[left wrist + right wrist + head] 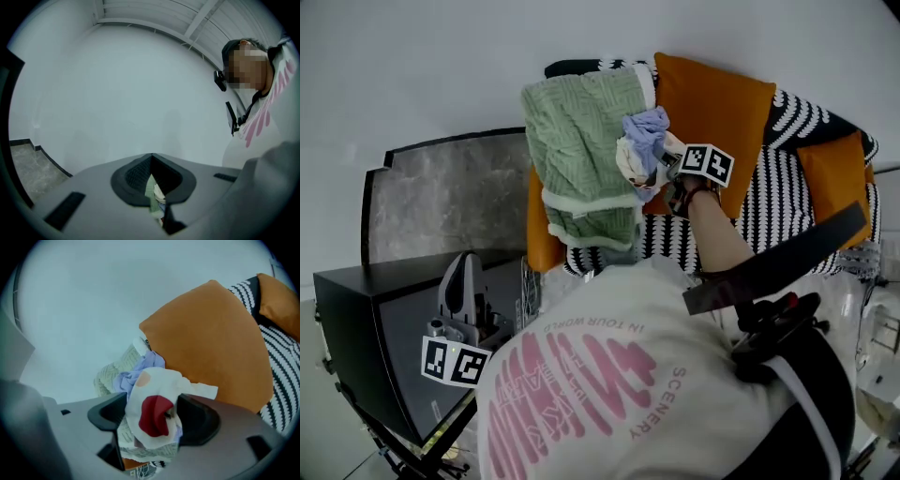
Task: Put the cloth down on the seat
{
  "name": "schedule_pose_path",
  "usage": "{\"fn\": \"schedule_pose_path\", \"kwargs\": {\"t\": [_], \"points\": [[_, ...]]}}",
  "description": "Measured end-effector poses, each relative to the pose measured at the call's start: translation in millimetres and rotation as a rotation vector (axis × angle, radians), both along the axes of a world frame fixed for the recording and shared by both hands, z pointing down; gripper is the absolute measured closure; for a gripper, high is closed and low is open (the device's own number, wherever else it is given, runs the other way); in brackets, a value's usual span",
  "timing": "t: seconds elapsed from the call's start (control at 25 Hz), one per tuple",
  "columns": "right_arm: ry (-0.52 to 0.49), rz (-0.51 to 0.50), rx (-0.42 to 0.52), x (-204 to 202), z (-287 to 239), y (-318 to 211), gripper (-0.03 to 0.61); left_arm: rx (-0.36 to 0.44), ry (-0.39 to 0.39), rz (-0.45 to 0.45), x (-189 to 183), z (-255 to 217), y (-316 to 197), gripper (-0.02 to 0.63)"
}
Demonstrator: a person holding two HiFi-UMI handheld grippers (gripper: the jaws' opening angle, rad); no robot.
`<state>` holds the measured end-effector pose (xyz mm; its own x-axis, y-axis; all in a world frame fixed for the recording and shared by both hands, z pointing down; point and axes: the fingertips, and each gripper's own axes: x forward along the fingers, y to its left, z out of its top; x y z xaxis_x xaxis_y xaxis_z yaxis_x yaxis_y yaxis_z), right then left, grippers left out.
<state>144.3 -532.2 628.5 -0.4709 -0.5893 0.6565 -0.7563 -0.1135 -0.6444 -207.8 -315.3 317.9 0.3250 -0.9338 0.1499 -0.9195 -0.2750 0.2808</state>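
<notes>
White cotton-looking cloth w/ red and orange patches is bunched between the jaws of my right gripper; the right gripper view shows both pads clamped on the wad, a lavender fold spilling out behind. It hangs just above the seat, touching or almost touching the green knit blanket draped over the chair's left side, w/ the orange cushion right behind.

My read on handling: v. light, fully limp, no stiffness, so it will slump wherever I let go and can't break. Grip is on the bunched middle, which looks secure enough; loose corners trail below the jaws and could snag on the knit. A soft weave may cling to the pads for a moment on release. The bare striped cover to the right of the blanket looks like the better landing spot.

Left gripper is parked low by the black box, well apart from the chair. Its jaws are pressed together, w/ a thin pale-green strip showing in the gap; can't tell what it is.
</notes>
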Motion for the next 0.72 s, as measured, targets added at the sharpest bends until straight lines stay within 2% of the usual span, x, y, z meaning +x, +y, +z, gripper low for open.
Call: {"fn": "schedule_pose_path", "kwargs": {"t": [0.16,0.32,0.4,0.56,0.6,0.68,0.72], "points": [[-0.037,0.048,0.080,0.2,-30.1,16.1,0.245,-0.002,-0.021,0.047,-7.7,-1.3,11.5,0.604],[0.000,0.031,0.181,-7.4,-65.5,36.4,0.247,0.006,0.014,0.091,-11.9,1.3,17.0,0.603],[0.007,-0.013,0.230,-16.3,-84.5,50.1,0.247,0.015,0.030,0.128,-8.9,2.3,18.7,0.604],[-0.015,-0.167,0.353,-44.3,-129.8,88.6,0.256,0.044,0.050,0.235,8.4,0.2,22.2,0.604],[-0.025,-0.195,0.384,-51.6,-141.0,100.8,0.293,0.050,0.054,0.262,13.4,0.0,24.1,0.604],[-0.054,-0.229,0.422,-64.8,-159.3,127.5,0.407,0.053,0.066,0.313,23.7,0.8,28.0,0.604],[-0.075,-0.241,0.434,-71.8,-166.2,141.5,0.438,0.051,0.072,0.336,28.7,1.7,30.2,0.604]]}}
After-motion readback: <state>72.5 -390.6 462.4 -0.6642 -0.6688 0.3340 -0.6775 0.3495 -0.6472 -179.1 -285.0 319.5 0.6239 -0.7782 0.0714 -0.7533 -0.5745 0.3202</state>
